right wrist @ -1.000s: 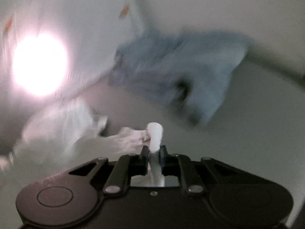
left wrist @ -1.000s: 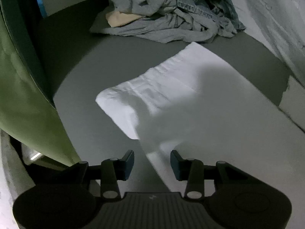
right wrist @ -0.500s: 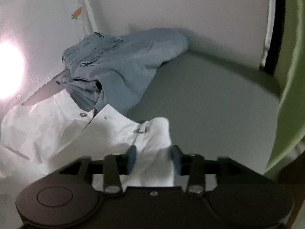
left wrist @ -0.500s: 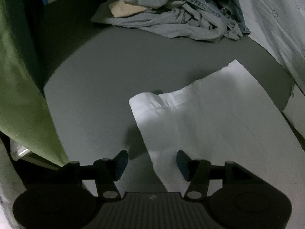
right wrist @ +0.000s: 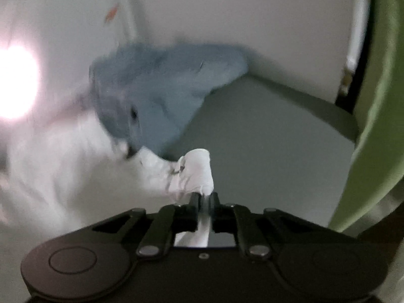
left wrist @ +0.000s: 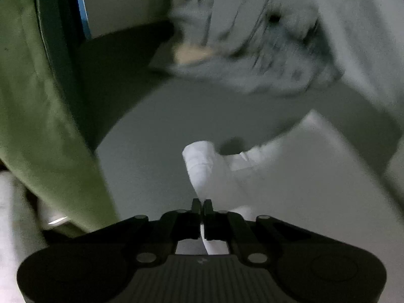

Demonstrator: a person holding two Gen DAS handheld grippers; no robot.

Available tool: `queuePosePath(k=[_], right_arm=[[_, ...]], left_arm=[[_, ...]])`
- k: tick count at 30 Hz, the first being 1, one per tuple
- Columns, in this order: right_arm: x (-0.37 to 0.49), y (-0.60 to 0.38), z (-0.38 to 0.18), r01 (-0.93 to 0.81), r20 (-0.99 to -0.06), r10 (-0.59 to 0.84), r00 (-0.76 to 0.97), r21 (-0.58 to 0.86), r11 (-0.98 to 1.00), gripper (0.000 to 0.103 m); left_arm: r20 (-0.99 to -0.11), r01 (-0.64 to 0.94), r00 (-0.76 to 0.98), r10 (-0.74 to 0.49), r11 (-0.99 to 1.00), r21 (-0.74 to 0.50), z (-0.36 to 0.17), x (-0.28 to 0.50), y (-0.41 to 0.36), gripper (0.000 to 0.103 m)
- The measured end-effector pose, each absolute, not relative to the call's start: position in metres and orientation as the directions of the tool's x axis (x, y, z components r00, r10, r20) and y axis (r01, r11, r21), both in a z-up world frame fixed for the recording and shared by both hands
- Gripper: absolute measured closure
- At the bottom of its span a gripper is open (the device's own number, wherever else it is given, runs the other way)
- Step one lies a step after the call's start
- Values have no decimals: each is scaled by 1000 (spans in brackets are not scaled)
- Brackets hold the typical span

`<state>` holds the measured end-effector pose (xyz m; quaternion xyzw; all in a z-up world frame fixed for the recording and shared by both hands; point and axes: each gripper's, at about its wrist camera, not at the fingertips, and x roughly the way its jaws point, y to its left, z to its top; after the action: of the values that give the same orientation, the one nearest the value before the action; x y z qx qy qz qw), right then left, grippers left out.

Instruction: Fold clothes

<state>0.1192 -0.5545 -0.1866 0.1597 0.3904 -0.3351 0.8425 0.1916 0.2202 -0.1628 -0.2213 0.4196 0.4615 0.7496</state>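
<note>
A white shirt [left wrist: 290, 176] lies spread on the grey surface [left wrist: 156, 136]. My left gripper [left wrist: 202, 205] is shut on a folded white edge of it, which curls up in front of the fingers. In the right wrist view my right gripper [right wrist: 204, 198] is shut on another white edge of the shirt [right wrist: 192, 174], beside a small button. The rest of the shirt trails off to the left there, blurred.
A pile of blue-grey and denim clothes [left wrist: 252, 50] lies at the back of the surface; it also shows in the right wrist view [right wrist: 161, 93]. Green fabric [left wrist: 38, 101] hangs at the left, and at the right in the right wrist view [right wrist: 373, 126]. A bright light [right wrist: 15, 83] glares at left.
Both grippers were open half a second ago over the shirt's edges. Now both have shut on the white fabric and lifted it a little. The views are blurred by motion.
</note>
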Motion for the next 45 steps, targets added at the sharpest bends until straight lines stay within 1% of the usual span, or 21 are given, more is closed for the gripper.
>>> queuePosePath(k=[1, 2, 3, 4, 5, 6, 7, 9, 11, 13, 16, 18, 20, 23, 25, 27, 31, 36, 40, 44, 45], right_arm=[[125, -548, -192, 673, -768, -460, 446, -52, 738, 89], [129, -541, -192, 662, -760, -477, 442, -83, 744, 84], [131, -535, -188, 657, -743, -490, 455, -91, 748, 69], [132, -527, -181, 658, -718, -506, 478, -89, 748, 59], [133, -520, -173, 663, -689, -526, 498, -89, 743, 40], [135, -512, -165, 668, -661, -548, 513, -94, 738, 30], [139, -503, -157, 669, -631, -566, 531, -98, 737, 26], [151, -486, -144, 641, -587, -563, 582, -95, 762, 9], [166, -466, -138, 576, -563, -502, 657, -54, 815, 0], [186, -442, -143, 476, -576, -385, 721, 8, 879, 0], [214, -393, -164, 294, -608, -181, 773, 90, 952, 0], [227, -359, -181, 212, -612, -113, 782, 91, 973, 0], [236, -329, -200, 197, -622, -116, 775, 62, 979, 0], [249, -305, -229, 254, -651, -168, 740, 39, 966, 0], [253, -292, -247, 281, -634, -221, 741, -6, 960, 0], [258, -287, -250, 286, -622, -248, 743, -41, 957, 0], [260, -291, -250, 291, -624, -246, 741, -31, 956, 0], [255, -285, -248, 294, -624, -249, 741, -32, 955, 0], [257, -285, -251, 294, -624, -252, 740, -36, 955, 0], [257, -285, -250, 296, -624, -253, 739, -36, 954, 0], [257, -285, -250, 297, -625, -252, 739, -35, 954, 0]], left_arm=[[-838, -883, 215, 501, 466, 52, -165, 189, 222, 93], [-842, -889, 212, 496, 455, 44, -167, 185, 223, 92], [-845, -895, 210, 491, 444, 36, -168, 182, 224, 89], [-832, -889, 230, 505, 456, 32, -163, 181, 222, 77], [-816, -882, 252, 521, 471, 28, -157, 181, 220, 71], [-802, -870, 272, 532, 492, 31, -151, 183, 218, 59], [-788, -858, 294, 542, 512, 32, -144, 186, 216, 52], [-763, -838, 340, 550, 545, 20, -131, 195, 215, 45], [-753, -819, 396, 525, 573, -32, -122, 207, 215, 39], [-752, -794, 454, 478, 600, -98, -118, 221, 214, 29], [-778, -747, 522, 350, 627, -219, -124, 247, 211, 27], [-784, -712, 564, 261, 635, -301, -128, 265, 208, 26], [-792, -679, 583, 181, 643, -354, -136, 280, 207, 25], [-800, -629, 596, 65, 657, -415, -148, 305, 207, 22], [-802, -601, 598, -19, 651, -463, -160, 324, 209, 21], [-803, -582, 588, -101, 636, -506, -173, 346, 213, 21], [-793, -542, 565, -228, 623, -565, -194, 399, 215, 21], [-668, -472, 626, -401, 487, -735, -214, 442, 206, 21], [-604, -480, 666, -439, 368, -797, -234, 468, 202, 21], [-610, -521, 661, -437, 319, -792, -252, 484, 199, 23], [-607, -530, 669, -430, 297, -795, -254, 486, 200, 29]])
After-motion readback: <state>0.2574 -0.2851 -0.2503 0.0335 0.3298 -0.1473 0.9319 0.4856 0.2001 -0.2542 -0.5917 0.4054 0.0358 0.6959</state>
